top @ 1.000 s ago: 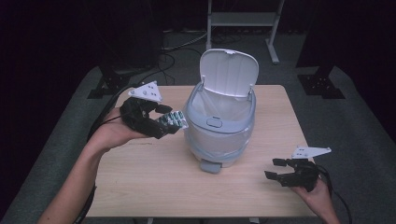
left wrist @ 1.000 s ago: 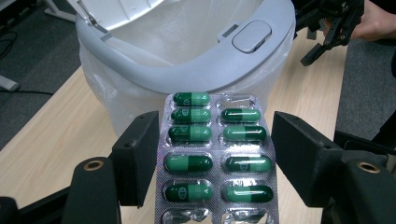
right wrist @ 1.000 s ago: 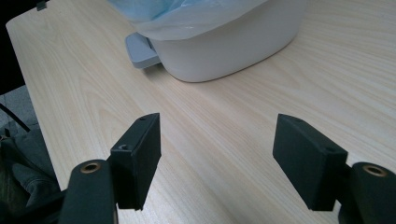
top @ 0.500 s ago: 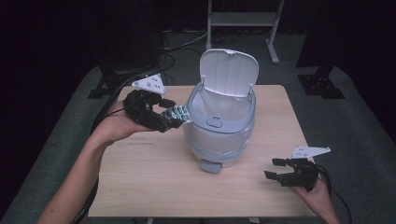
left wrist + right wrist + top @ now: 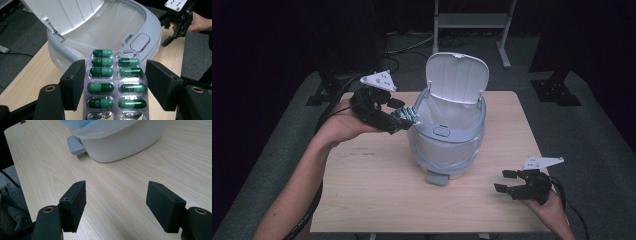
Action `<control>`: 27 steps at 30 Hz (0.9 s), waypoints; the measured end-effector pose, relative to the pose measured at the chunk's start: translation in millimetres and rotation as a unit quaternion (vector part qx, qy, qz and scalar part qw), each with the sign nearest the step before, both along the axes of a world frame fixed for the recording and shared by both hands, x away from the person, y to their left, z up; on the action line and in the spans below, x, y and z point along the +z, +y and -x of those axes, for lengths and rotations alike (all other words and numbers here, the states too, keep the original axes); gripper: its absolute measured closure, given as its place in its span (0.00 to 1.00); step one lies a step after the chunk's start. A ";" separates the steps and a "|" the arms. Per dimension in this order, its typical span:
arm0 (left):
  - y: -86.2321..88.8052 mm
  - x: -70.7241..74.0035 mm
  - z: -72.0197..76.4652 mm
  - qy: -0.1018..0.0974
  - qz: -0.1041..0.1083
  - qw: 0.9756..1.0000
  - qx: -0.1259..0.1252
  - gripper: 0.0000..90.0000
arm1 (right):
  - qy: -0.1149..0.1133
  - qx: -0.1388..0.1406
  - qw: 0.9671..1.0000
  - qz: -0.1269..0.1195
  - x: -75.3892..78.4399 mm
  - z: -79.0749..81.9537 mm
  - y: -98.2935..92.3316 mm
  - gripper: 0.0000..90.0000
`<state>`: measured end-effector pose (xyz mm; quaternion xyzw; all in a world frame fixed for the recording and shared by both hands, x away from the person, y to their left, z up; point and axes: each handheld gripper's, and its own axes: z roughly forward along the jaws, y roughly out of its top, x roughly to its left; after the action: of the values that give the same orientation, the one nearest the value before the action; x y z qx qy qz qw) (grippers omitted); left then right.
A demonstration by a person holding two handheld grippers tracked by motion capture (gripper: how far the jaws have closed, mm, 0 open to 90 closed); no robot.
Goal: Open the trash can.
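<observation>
High view: blister pack [image 5: 406, 116] has risen to the bin [image 5: 447, 150] rim.

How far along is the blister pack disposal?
Done: the bin has its lid up and a liner in place. In hand: the left gripper is shut on the blister pack, holding it at the rim. Left: release it inside. The right gripper rests open on the table.
</observation>
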<state>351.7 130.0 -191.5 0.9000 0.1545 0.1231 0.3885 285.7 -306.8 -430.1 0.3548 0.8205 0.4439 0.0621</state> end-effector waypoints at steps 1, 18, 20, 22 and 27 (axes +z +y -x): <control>-1.3 0.5 -0.6 0.001 0.000 1.000 0.001 0.37 | 0.001 0.000 1.000 0.000 0.2 0.1 -0.1 0.34; -26.0 8.0 -15.7 -0.001 -0.007 1.000 -0.012 0.37 | 0.000 0.000 1.000 -0.002 0.6 0.7 -2.3 0.34; -28.9 8.1 -17.1 0.000 -0.008 1.000 -0.015 0.37 | 0.001 -0.001 1.000 -0.004 0.2 0.5 -2.8 0.34; -31.7 8.4 -18.1 0.001 -0.009 1.000 -0.018 0.37 | 0.000 0.000 1.000 -0.003 0.4 0.6 -2.7 0.34; -39.4 10.1 -21.0 -0.003 -0.010 1.000 -0.022 0.37 | 0.001 0.000 1.000 -0.004 1.1 0.7 -2.4 0.34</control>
<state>372.7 90.5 -181.4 0.9065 0.1325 0.1189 0.3829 285.0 -309.2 -429.0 0.3557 0.8187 0.4468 0.0599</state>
